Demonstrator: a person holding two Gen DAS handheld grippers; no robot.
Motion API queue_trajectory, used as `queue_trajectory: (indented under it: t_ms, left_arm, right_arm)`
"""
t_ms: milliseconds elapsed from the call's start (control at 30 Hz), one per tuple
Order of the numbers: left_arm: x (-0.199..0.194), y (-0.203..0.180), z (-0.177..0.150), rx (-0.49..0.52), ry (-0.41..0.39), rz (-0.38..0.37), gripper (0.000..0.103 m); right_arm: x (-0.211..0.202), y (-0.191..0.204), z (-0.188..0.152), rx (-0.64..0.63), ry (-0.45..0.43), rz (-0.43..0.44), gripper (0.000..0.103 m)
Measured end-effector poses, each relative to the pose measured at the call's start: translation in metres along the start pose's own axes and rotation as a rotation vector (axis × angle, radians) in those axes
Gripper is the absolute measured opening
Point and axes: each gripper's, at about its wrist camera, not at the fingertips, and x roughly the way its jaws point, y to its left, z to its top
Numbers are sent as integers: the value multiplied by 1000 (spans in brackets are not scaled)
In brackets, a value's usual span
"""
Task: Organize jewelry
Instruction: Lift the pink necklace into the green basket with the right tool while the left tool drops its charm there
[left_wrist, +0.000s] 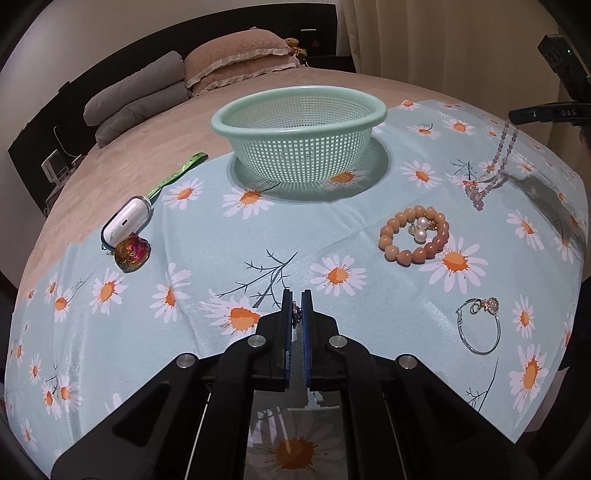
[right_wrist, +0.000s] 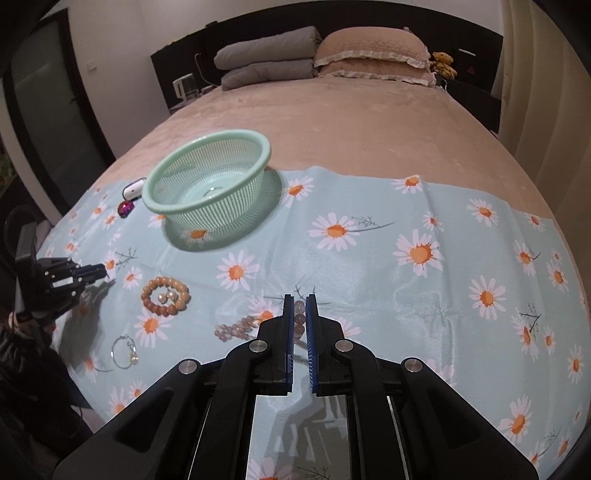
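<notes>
My left gripper is shut on a small metallic piece of jewellery, held just above the daisy-print cloth. My right gripper is shut on a pale purple bead necklace; in the left wrist view that necklace hangs from the right gripper down to the cloth. A green mesh basket stands upright beyond both. An orange bead bracelet lies around two pearl earrings. A silver bangle lies near the cloth's edge.
A white case, an iridescent ball and a green strap lie left of the basket. The cloth covers the foot of a bed with pillows at its head. The left gripper shows at the left in the right wrist view.
</notes>
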Motion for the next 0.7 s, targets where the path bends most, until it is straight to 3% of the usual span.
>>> queue_trajectory:
  t_ms: [333, 700]
  left_arm:
    - [-19, 5, 21, 6, -24, 20, 5]
    - [-33, 0, 80, 62, -71, 41, 5]
  right_arm:
    - [-46, 23, 32, -13, -158, 91, 6]
    - [-66, 60, 81, -28, -300, 205, 6]
